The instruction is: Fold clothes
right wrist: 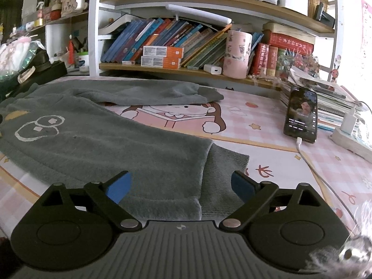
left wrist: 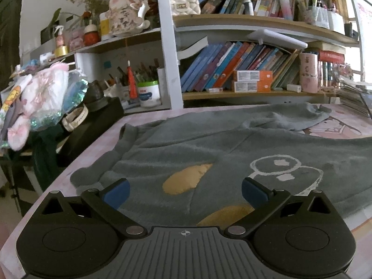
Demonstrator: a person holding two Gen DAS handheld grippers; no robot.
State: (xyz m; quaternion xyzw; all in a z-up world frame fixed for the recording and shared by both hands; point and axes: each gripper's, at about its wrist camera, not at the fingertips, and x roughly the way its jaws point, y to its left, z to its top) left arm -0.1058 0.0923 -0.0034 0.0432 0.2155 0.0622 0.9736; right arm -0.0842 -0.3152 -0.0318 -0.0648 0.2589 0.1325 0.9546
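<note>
Crowded bookshelves (right wrist: 186,46) are backing our pink cartoon desk mat (right wrist: 267,144), where the grey sweater (left wrist: 209,153) is lying spread flat. We are hovering our left gripper (left wrist: 184,191) over its body, jaws wide and gripping nothing; our right gripper (right wrist: 181,186) is straddling the ribbed cuff (right wrist: 220,172), jaws wide, pads not pressing it

Sweater (right wrist: 97,139) spread on desk mat (right wrist: 267,139); phone (right wrist: 302,115) right of it; bookshelf (right wrist: 186,69) behind
</note>
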